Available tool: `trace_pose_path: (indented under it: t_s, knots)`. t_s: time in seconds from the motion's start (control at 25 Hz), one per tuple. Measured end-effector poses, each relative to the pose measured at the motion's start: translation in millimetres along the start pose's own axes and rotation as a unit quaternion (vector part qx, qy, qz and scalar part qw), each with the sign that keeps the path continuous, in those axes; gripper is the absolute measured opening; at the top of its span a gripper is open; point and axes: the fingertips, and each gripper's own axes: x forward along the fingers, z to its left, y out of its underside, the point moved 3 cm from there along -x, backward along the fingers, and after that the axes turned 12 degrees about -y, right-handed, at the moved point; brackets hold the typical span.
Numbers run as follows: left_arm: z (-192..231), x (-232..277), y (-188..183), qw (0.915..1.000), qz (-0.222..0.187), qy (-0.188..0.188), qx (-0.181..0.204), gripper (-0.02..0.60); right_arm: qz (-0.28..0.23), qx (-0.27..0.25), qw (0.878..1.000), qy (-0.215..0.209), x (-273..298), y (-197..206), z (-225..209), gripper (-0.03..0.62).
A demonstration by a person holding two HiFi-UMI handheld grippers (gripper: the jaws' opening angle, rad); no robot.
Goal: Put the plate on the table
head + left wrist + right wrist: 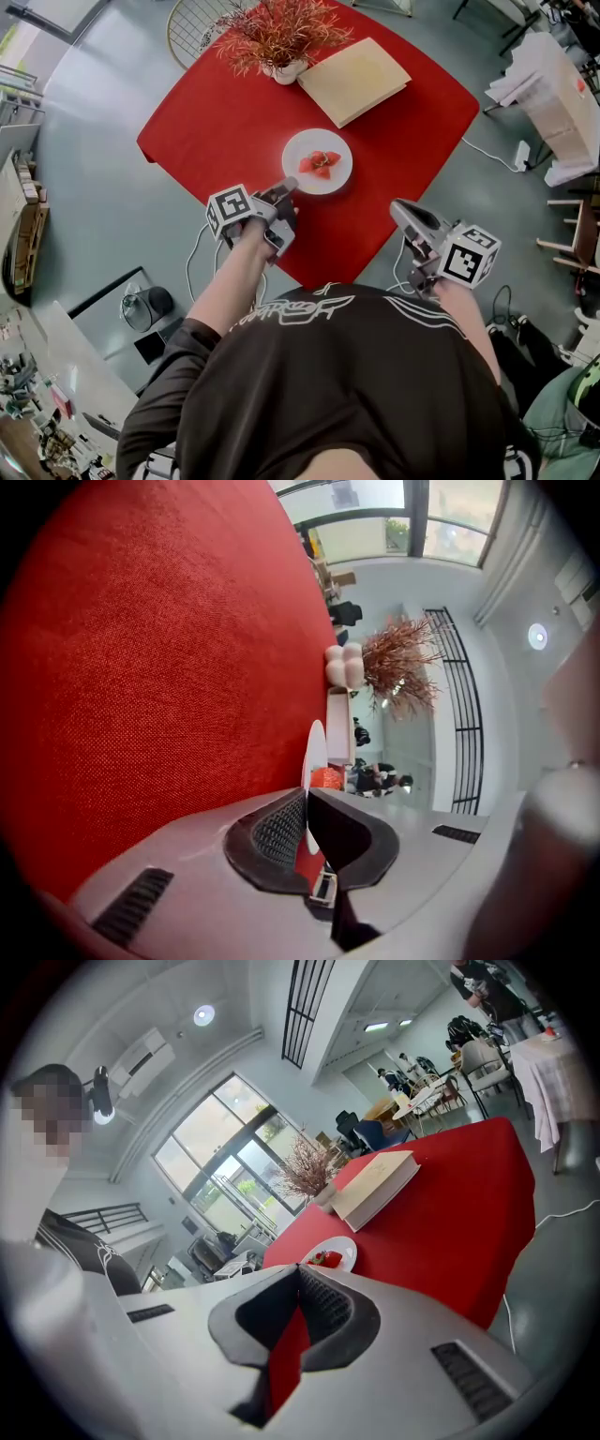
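Left fingers (281,832) tight on plate (313,750) rim.

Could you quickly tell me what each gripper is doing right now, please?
Left gripper: shut on the plate rim.
Right gripper: shut, holding nothing.

Near rim of plate (313,752) hidden inside left gripper (307,803); red food (320,163) too small to identify.

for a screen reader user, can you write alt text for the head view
From above, the person's left gripper grips the near rim of a white plate of strawberries on a red table. The right gripper hangs shut and empty at the table's near edge; a potted plant and a book sit beyond.
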Motion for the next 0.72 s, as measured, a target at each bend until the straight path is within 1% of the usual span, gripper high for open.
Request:
trace_pose_path:
  t_s: [0.12,0.28,0.36,0.44,0.48,0.6,0.72]
  knots:
    - [5.2,1.5,-0.9,0.9998,-0.002,-0.019,-0.011,0.012,-0.005,0.006,1.0,0.001,-2.0,-1.0,-3.9,0.008]
    - [4.5,3.4,-2.8,0.9994,0.001,-0.015,-0.031,0.02,-0.019,0.027,0.999,-0.001,-2.9,-3.7,-11.6,0.008]
    - [-1.3,2.7,-2.7,0.9994,0.003,-0.004,-0.035,0.08,-0.019,0.031,0.999,-0.005,-1.3,-5.0,-11.7,0.008]
    - [-9.3,1.7,-4.0,0.999,-0.003,0.016,-0.041,0.174,-0.016,0.027,0.999,-0.01,1.7,-7.1,-9.9,0.008]
    - [-12.4,1.4,-4.8,0.9987,-0.007,0.024,-0.044,0.207,-0.015,0.025,1.0,-0.011,3.0,-8.1,-9.4,0.008]
    - [-15.8,1.0,-5.9,0.9977,-0.011,0.035,-0.058,0.26,-0.016,0.025,0.999,-0.013,4.8,-9.6,-8.1,0.008]
    - [-17.3,1.4,-7.4,0.9968,-0.011,0.037,-0.069,0.297,-0.016,0.024,0.999,-0.014,3.8,-9.8,-7.1,0.008]
